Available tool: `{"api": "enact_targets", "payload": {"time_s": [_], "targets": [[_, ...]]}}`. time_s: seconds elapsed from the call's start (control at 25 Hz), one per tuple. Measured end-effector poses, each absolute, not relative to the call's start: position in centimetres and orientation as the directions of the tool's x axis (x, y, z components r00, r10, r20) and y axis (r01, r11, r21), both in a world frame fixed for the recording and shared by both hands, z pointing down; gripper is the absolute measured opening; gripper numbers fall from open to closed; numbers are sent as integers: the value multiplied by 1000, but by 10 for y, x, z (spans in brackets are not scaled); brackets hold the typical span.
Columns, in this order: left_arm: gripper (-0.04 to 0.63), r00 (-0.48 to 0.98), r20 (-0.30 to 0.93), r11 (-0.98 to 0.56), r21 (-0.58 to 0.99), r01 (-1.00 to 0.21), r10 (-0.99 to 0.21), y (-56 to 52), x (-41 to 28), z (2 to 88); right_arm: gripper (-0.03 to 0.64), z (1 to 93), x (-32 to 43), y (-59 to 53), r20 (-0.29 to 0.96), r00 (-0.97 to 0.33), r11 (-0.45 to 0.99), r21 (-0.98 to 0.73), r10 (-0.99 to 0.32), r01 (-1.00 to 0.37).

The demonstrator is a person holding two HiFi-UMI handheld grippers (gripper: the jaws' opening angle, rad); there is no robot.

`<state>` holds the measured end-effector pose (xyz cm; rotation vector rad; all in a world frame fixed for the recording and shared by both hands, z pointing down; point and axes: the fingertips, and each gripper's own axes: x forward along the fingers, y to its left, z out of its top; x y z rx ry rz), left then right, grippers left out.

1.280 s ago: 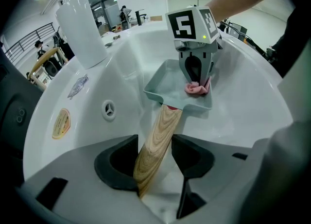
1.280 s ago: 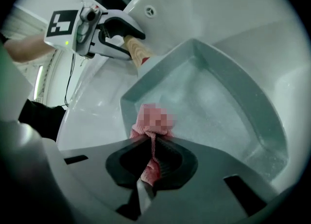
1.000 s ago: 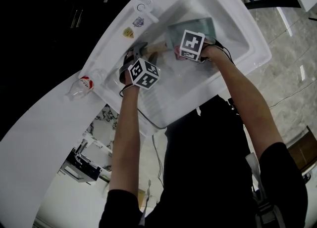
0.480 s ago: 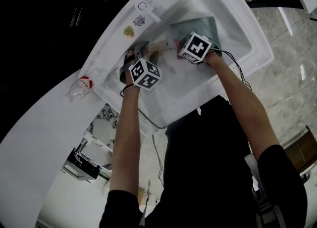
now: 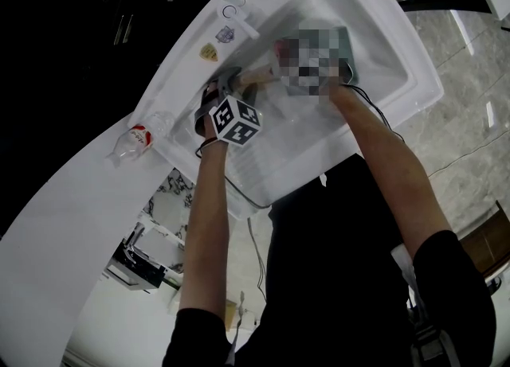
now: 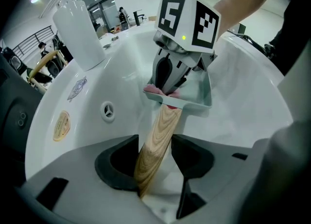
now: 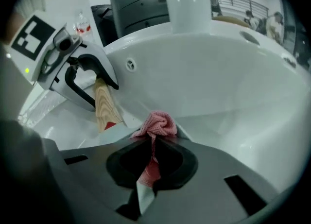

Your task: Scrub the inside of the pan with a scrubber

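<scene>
The pan [image 6: 197, 92] sits in the white sink [image 5: 418, 71], in the upper middle of the head view. The left claw [image 6: 155, 164] is closed tight on the pan's wooden handle [image 6: 163, 126], low in the middle of the left gripper view. The right claw [image 7: 151, 157] is pinched shut on the pink scrubber [image 7: 156, 123]. Only a small bunch of it sticks out past the tips. In the left gripper view the scrubber is at the pan's near edge, right where the handle joins.

A few things could go wrong from here:

- The handle is round and smooth. A hard push from the scrubbing could make it twist or slide in the left claw, and the pan would tip or bang on the sink.
- The scrubber is soft and held by just a pinch. If it drags on the pan, it could pull out of the right claw.
- So little scrubber pokes out that pressing too deep could let the hard tips scrape the pan.
- The two claws are close together, so a big rub toward the handle could bump one into the other.
</scene>
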<state>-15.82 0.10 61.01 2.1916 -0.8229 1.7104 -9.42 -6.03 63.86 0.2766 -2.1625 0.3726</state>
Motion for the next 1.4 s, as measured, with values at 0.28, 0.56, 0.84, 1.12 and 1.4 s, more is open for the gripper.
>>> {"api": "enact_targets", "payload": {"time_s": [0.28,0.56,0.84,1.12,1.4], "targets": [[210,151,948,-810,-149,-567,-280,1,-158,610,34,641,-92,-73,843,-491,969,125,-218,-214],[210,148,948,-810,-152,-567,-281,0,-158,611,34,650,-53,-84,876,-367,948,271,-314,-165],[210,147,949,-809,-150,-569,-279,1,-159,611,31,656,7,-99,900,-201,913,344,-387,-217],[210,143,950,-807,-151,-571,-279,1,-159,611,31,651,-14,-65,929,-231,931,220,-291,-290],[210,140,950,-806,-151,-572,-278,0,-159,612,31,642,-71,-11,899,-420,987,72,-127,-144]]}}
